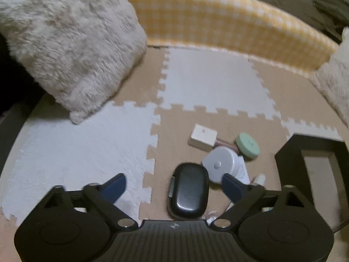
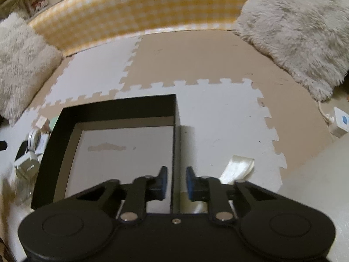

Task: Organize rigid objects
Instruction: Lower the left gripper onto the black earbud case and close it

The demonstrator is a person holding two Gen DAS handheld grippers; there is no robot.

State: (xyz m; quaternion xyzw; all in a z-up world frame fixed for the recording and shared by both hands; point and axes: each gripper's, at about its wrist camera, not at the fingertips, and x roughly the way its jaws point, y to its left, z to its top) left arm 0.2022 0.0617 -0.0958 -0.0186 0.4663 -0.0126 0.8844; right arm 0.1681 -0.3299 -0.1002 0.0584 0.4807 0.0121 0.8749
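Two grippers at work: the right gripper (image 2: 176, 183) pinches the black box's (image 2: 122, 107) right wall to steady it, while the left gripper (image 1: 174, 187) straddles the black case (image 1: 188, 193) on the tan mat tile (image 1: 174, 118), jaws wide, not gripping yet.

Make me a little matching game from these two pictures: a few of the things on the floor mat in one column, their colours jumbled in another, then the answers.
Things:
1. oval case
2. round tin
3. small block
4. open box

Colours:
A. pale green
B. black outside, light bottom inside
C. cream white
D. glossy black all over

Pairs: 1-D, 2-A, 3-C, 4-B
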